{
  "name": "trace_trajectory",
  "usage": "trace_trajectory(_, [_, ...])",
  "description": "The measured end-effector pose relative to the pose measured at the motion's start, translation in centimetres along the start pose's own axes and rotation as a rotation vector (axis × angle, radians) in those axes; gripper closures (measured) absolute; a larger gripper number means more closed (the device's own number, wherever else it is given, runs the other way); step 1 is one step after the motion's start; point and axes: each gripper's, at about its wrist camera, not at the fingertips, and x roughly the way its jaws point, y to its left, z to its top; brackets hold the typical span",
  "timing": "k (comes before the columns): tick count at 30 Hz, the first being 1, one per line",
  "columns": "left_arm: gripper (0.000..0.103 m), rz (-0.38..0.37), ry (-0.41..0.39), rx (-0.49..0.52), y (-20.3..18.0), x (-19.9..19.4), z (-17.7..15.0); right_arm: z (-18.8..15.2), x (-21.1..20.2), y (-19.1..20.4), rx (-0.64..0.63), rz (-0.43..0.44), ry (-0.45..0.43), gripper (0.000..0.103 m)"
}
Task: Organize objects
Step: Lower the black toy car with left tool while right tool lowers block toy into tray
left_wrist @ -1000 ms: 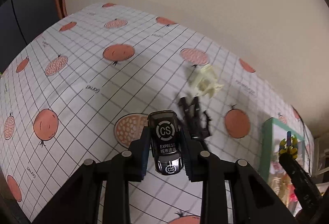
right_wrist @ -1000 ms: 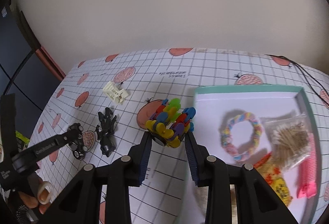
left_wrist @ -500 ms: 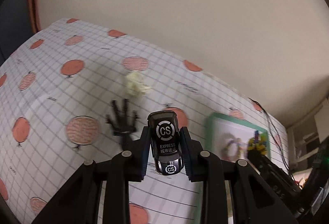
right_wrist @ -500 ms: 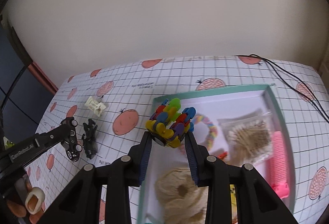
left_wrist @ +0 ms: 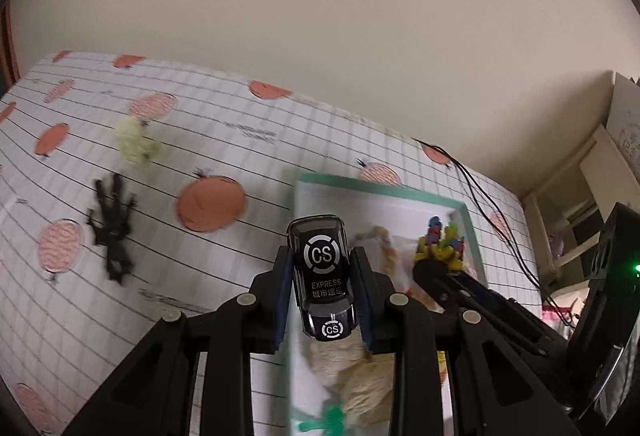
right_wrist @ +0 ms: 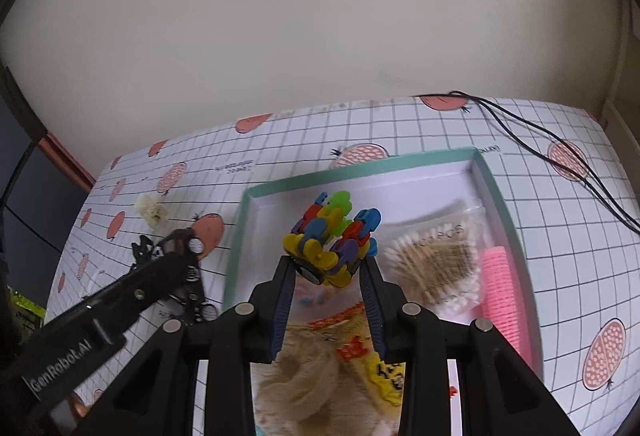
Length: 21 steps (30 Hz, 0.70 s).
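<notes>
Black toy car (left_wrist: 322,278) marked "CS Express" sits clamped in your left gripper (left_wrist: 322,300) above the teal-rimmed box (right_wrist: 362,169); your right gripper (right_wrist: 329,272) grips a multicoloured plastic block cluster (right_wrist: 334,238) over it

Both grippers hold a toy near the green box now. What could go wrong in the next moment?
1. The green box already holds a cotton swab bag, a pink roller and a beige fluffy item; a dropped colorful block toy may land on them and roll.
2. The left gripper with the toy car and the right gripper are close together, so they might bump.
</notes>
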Motion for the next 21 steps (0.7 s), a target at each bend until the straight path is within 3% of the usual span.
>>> trace_trajectory(9, [0.073, -0.022, 0.038, -0.02, -0.9, 3.6, -0.6, -0.3, 0.9, -2.1, 0.026, -0.008, 0.026, 0.067])
trace_trajectory(21, [0.074, -0.027, 0.075, -0.056, 0.0, 5.5, -1.1, -1.0, 2.2, -1.6, 0.005, -0.018, 0.059, 0.066])
